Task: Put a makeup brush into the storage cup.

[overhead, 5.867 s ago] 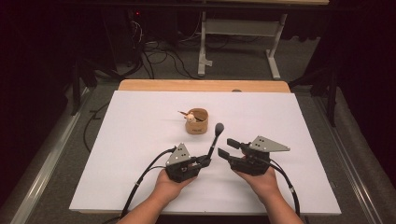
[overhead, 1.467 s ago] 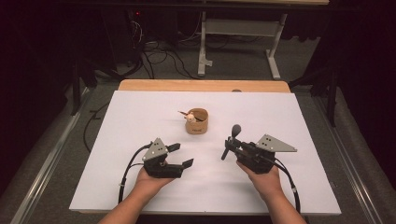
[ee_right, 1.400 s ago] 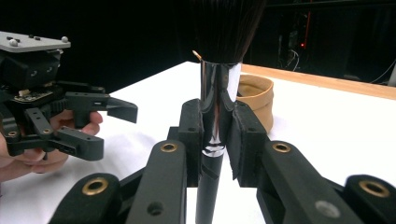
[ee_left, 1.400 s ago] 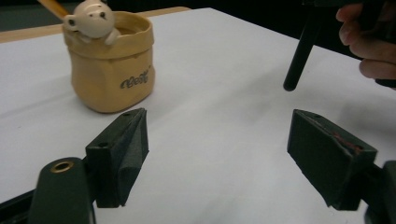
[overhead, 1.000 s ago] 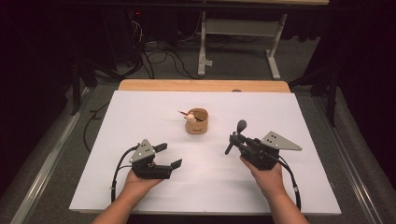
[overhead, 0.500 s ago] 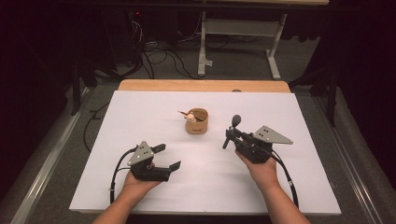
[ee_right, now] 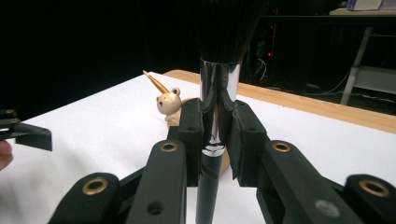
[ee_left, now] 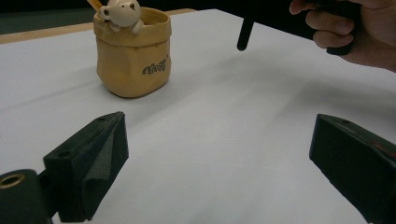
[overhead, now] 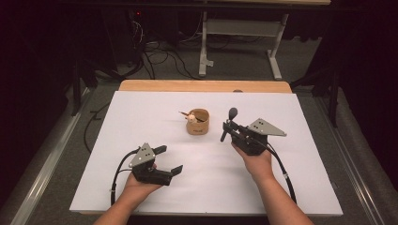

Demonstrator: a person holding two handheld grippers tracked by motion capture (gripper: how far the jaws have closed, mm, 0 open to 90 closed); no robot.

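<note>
A tan bag-shaped cup (overhead: 198,123) with a small bear figure (ee_right: 169,103) and a pointed stick in it stands mid-table. My right gripper (overhead: 228,127) is just right of the cup, shut on a make-up brush (overhead: 233,112) held upright, dark bristles up. In the right gripper view the pads clamp the chrome ferrule of the brush (ee_right: 217,84). My left gripper (overhead: 170,159) rests low at the front left. Its jaws have just been opening and stand open with nothing between them (ee_left: 219,154). It faces the cup (ee_left: 133,56) and the brush handle's tip (ee_left: 243,35).
A white sheet (overhead: 300,187) covers the table, with a wooden strip (overhead: 155,86) bare along the far edge. Beyond it the floor holds cables and a metal stand (overhead: 239,33). Each gripper's cable trails toward the front edge.
My right hand has carried the brush left and farther away, closer to the cup. The left gripper's jaws have spread wider while that hand stayed in place.
</note>
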